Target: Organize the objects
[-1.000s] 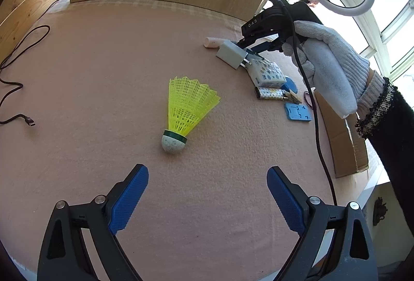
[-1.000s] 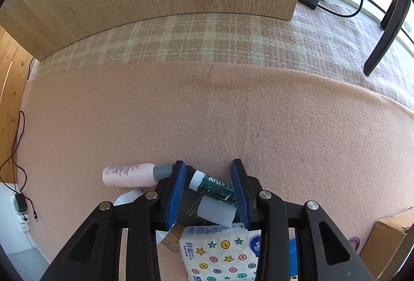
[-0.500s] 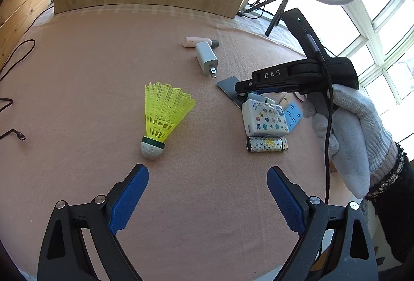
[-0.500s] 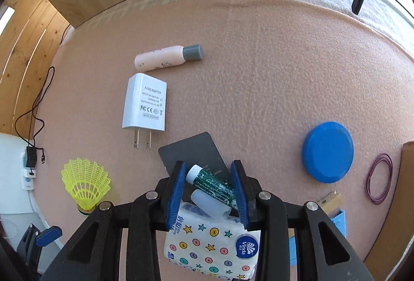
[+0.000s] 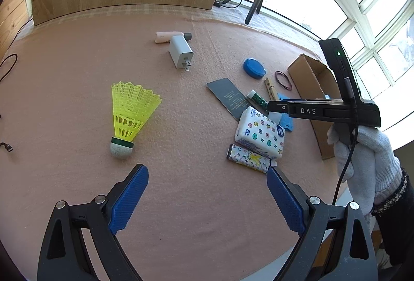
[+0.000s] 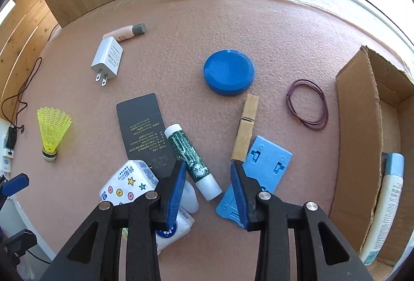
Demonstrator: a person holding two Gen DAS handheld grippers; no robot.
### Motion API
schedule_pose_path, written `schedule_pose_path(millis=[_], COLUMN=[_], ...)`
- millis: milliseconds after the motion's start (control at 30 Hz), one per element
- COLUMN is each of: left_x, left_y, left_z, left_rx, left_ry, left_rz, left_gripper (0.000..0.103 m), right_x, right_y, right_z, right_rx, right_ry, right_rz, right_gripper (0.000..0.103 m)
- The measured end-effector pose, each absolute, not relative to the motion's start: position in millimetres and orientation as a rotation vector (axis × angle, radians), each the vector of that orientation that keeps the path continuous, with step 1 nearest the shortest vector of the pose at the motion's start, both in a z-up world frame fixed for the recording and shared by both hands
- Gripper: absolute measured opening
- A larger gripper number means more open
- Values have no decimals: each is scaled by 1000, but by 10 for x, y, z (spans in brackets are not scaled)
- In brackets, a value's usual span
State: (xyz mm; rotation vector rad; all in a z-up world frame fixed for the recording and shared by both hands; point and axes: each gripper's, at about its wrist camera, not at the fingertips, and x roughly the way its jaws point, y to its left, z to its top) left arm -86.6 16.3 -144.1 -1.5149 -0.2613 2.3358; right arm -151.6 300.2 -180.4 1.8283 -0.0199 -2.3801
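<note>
A green tube with white ends (image 6: 190, 156) lies against the right edge of a black card (image 6: 141, 125). My right gripper (image 6: 207, 169) hovers over the tube's near end, its jaws partly apart, and neither pad presses on the tube. In the left wrist view the same gripper (image 5: 269, 107) is held by a gloved hand (image 5: 362, 151), just above the tube (image 5: 257, 98). My left gripper (image 5: 207, 199) stands wide open with nothing between its fingers. A yellow shuttlecock (image 5: 129, 110) lies ahead of it to the left.
An open cardboard box (image 6: 359, 125) at the right holds a white bottle (image 6: 385, 203). A tissue pack (image 6: 126, 182), blue plate (image 6: 269, 164), clothespin (image 6: 245, 125), blue disc (image 6: 229, 72), rubber band (image 6: 288, 99), charger (image 6: 108, 58) and pink bottle (image 6: 124, 33) lie around. A lighter (image 5: 248, 158) sits by the pack.
My right gripper has drawn back from the charger and pink bottle toward the near right, jaws no wider. The tube now shows longer ahead of the fingertips. The left view has shifted right.
</note>
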Motion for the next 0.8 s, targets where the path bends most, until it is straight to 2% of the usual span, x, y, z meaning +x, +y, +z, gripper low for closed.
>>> schedule_pose_path(millis=[167, 300, 600, 800], left_x=[-848, -829, -728, -673], left_y=[224, 250, 113, -12], left_z=[-1432, -1441, -1442, -1441], left_rx=[-1508, -1507, -1516, -1522], left_ry=[-240, -229, -244, -259], left_rz=[2327, 2327, 2343, 2360], left_gripper=[95, 95, 95, 95], right_x=[-1426, -1456, -1257, -1211], right_y=[3025, 2588, 2328, 2003], right_z=[-1624, -1759, -1919, -2001], right_rx=[1770, 1776, 1824, 1796], right_ry=[-214, -334, -437, -411], right_rz=[-2335, -2246, -2084, -2065], right_gripper=[33, 33, 33, 32])
